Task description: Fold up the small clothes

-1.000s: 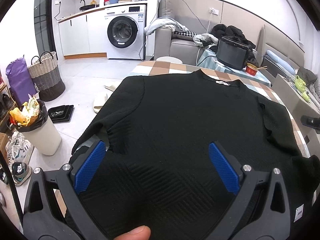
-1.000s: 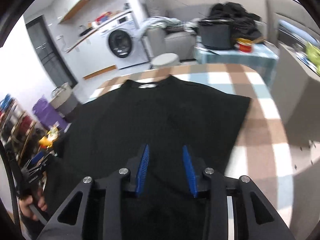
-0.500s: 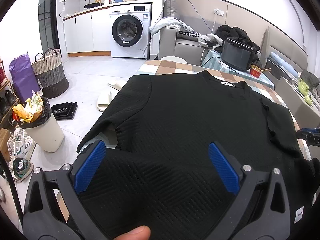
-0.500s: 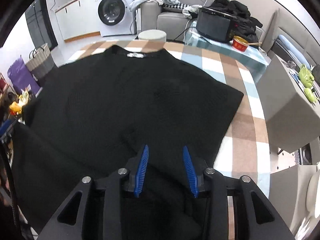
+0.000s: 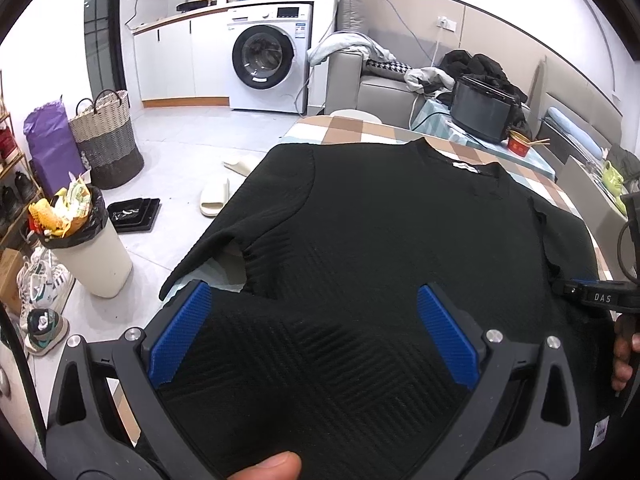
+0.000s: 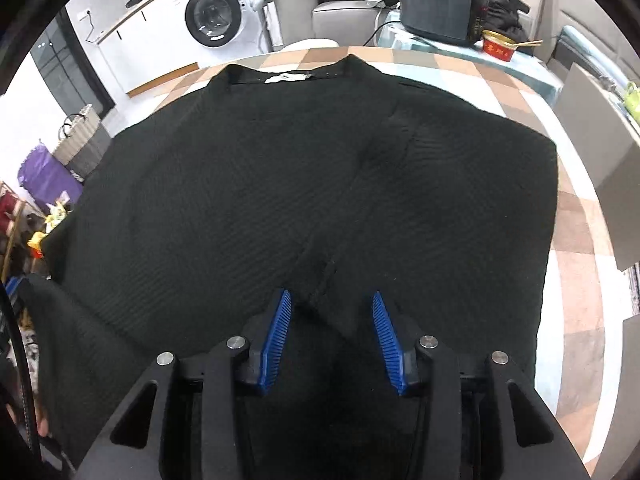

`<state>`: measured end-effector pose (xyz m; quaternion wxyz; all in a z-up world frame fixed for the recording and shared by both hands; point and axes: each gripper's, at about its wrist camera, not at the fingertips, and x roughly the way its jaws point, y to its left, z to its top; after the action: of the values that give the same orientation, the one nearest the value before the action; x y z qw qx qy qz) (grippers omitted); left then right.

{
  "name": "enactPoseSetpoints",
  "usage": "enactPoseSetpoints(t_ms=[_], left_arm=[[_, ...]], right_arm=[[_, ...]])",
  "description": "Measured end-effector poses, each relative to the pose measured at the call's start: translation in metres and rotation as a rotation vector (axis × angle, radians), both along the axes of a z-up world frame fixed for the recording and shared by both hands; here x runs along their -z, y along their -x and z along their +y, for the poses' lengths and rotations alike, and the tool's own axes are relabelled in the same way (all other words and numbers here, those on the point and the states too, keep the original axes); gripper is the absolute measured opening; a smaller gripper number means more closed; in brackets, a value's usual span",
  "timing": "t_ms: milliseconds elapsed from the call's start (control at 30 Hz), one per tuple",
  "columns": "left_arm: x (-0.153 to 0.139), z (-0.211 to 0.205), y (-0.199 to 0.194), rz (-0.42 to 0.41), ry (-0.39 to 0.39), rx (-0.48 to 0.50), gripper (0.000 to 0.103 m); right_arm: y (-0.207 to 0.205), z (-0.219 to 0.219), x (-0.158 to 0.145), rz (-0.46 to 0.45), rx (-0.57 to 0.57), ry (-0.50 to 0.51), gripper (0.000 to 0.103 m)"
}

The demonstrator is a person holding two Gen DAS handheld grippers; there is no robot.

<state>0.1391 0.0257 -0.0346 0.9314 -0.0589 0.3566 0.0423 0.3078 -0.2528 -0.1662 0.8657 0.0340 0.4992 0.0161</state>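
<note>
Bright, even indoor light; strong fisheye bend in both views.

Lit softly from above, with no hard shadows on the table (image 6: 576, 240) and only a faint dark patch under the blue pads (image 5: 448, 336). Black sweater (image 5: 392, 240) so dark that its knit pattern shows clearly only close to the lens. White washing machine (image 5: 268, 64) and walls near overexposed. Straight lines bowed toward the rim, corners cut off in black. Right wrist view slightly soft, most at its left edge.
</note>
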Motion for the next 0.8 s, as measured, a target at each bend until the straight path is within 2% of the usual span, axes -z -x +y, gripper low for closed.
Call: enactPoseSetpoints(t_ms=[67,133,167,200,300,367,433,467,533,600,667,733,800], left_arm=[[0.002,0.002,-0.001,0.007,0.004,-0.006,0.102],[0.004,0.003,-0.002,0.010,-0.004,-0.014,0.102],[0.005,0.005,-0.002,0.012,-0.007,-0.020,0.102],[0.006,0.005,-0.002,0.015,-0.006,-0.022,0.102],[0.010,0.008,-0.003,0.024,-0.008,-0.027,0.102],[0.011,0.009,-0.003,0.025,-0.019,-0.032,0.102],[0.012,0.009,-0.004,0.030,-0.025,-0.038,0.102],[0.013,0.008,-0.005,0.031,-0.031,-0.039,0.102],[0.014,0.007,-0.006,0.031,-0.041,-0.032,0.102],[0.015,0.006,-0.008,0.038,-0.044,-0.028,0.102],[0.016,0.007,-0.008,0.045,-0.042,-0.030,0.102],[0.015,0.010,-0.007,0.044,-0.038,-0.034,0.102],[0.014,0.016,-0.007,0.040,-0.033,-0.054,0.102]], right_arm=[[-0.001,0.000,0.001,-0.019,0.003,0.002,0.043],[-0.001,0.000,0.000,-0.046,0.013,0.011,0.024],[-0.001,-0.001,-0.001,-0.056,0.008,0.003,0.010],[0.001,-0.002,-0.004,-0.069,0.005,-0.014,0.009],[0.010,-0.006,-0.015,-0.113,-0.022,-0.102,0.007],[0.020,-0.004,-0.021,-0.103,-0.100,-0.154,0.007],[0.026,0.001,-0.022,-0.078,-0.176,-0.167,0.007],[0.029,0.004,-0.020,-0.056,-0.203,-0.138,0.007],[0.028,0.004,-0.016,-0.036,-0.199,-0.106,0.013],[0.029,-0.004,-0.015,-0.018,-0.168,-0.122,0.020],[0.035,-0.015,-0.023,-0.048,-0.142,-0.151,0.021],[0.042,-0.032,-0.032,-0.100,-0.076,-0.147,0.021],[0.040,-0.046,-0.032,-0.104,-0.019,-0.128,0.021]])
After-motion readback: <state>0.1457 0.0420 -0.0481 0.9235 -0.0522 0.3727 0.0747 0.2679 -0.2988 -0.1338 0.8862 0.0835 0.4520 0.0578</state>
